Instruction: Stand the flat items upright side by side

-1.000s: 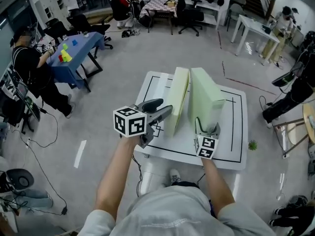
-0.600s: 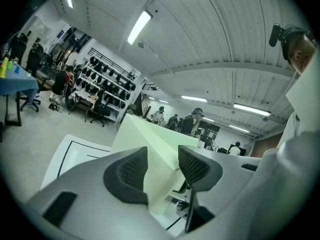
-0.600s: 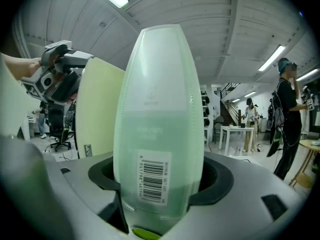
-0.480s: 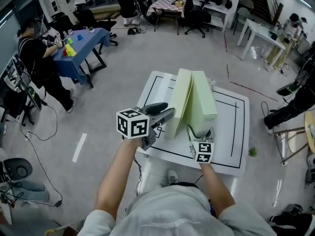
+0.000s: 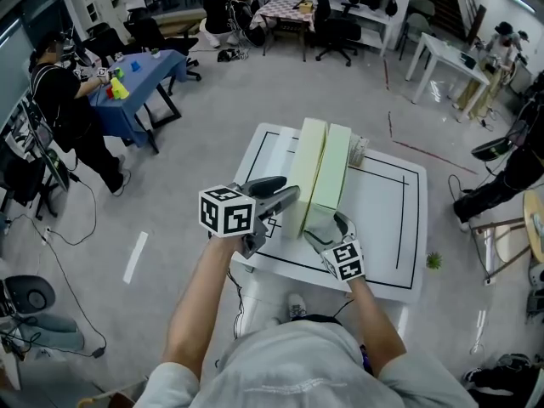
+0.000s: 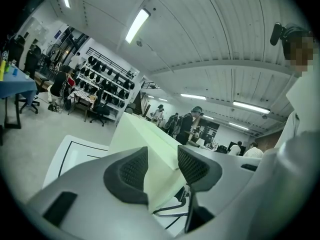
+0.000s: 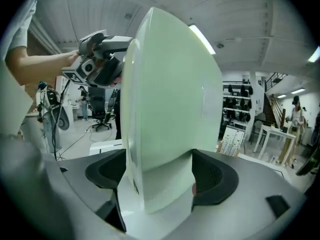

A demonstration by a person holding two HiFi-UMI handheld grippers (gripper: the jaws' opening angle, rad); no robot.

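Two pale green foam slabs stand on edge, side by side and touching, on the white table (image 5: 384,228). These are the left slab (image 5: 306,170) and the right slab (image 5: 332,172). My right gripper (image 5: 327,228) straddles the near end of the right slab (image 7: 170,109). Its jaws are opening, and a gap shows beside the left pad (image 7: 107,171). My left gripper (image 5: 289,196) hovers at the near end of the left slab (image 6: 150,141), partly open. The slab's edge shows just past its fingertips, and I see no pad pressing on it.
A small box (image 5: 358,150) sits on the table behind the slabs. A black rectangle is marked around the tabletop. A blue table (image 5: 140,73) and a person (image 5: 61,100) are far left, and office chairs (image 5: 331,24) stand at the back.
The right slab has swung left and now stands against the left slab. The right gripper moved left with it and its jaws widened. The left gripper has barely moved.
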